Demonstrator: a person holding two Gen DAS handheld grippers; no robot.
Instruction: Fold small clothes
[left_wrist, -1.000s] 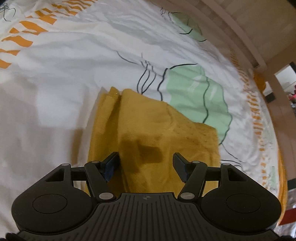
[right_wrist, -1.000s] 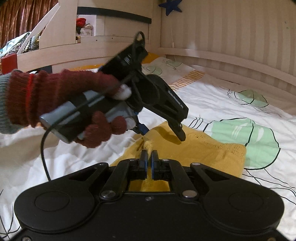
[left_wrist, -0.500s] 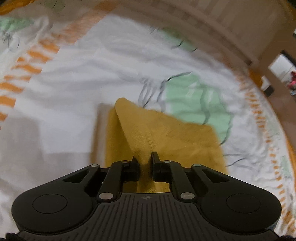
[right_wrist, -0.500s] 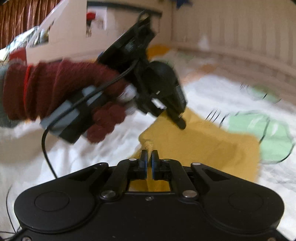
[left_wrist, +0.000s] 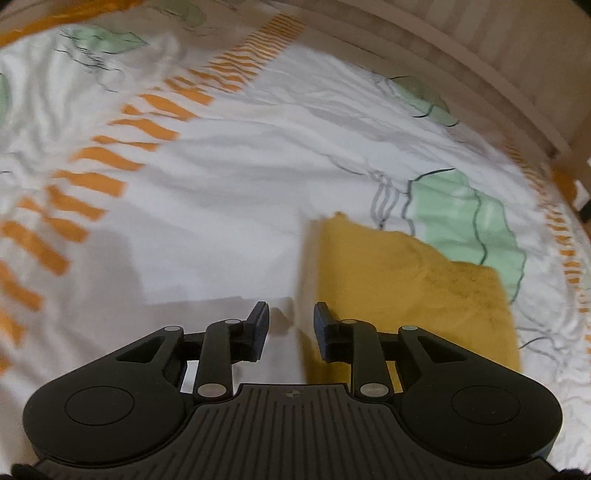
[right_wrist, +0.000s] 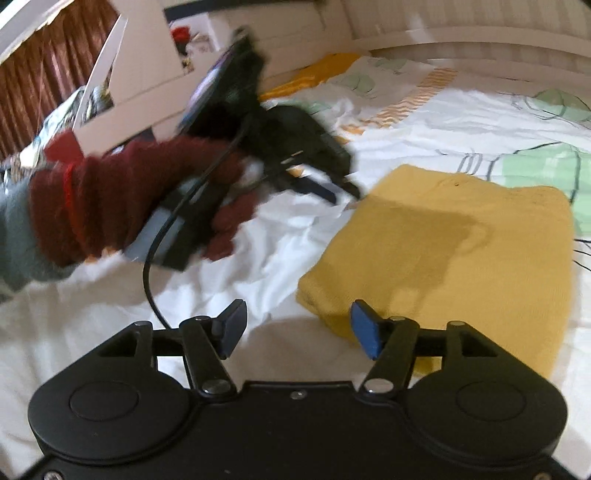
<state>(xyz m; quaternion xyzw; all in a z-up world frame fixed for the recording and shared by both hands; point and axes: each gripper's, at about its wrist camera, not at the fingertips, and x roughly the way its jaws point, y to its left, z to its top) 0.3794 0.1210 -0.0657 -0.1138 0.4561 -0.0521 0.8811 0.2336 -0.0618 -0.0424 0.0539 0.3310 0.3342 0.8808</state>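
The yellow garment (right_wrist: 443, 251) lies folded into a rough rectangle on the white bedsheet (left_wrist: 221, 184), next to a green printed patch, and neither of my tools has hold of it. My right gripper (right_wrist: 299, 328) hangs with its jaws spread wide apart and nothing between them; the garment's near corner sits just ahead of the right finger, so the cloth lies forward and to the right of that tool. My left gripper (left_wrist: 291, 328) is parted too, though less widely, and empty; seen from its own camera, the garment begins just beside its right finger and runs away to the right, with bare sheet straight ahead. From the right camera I can see my left hand (right_wrist: 122, 206) in its dark red glove holding that tool above the sheet, off the garment's far-left edge and apart from it, though the view is blurred there. The garment's long side seems to run from near me toward the green patch. I judge this fold to be laid down. If another fold is wanted, the right tool is the nearer one, and it would have to shift rightward to bring the near edge between its jaws.
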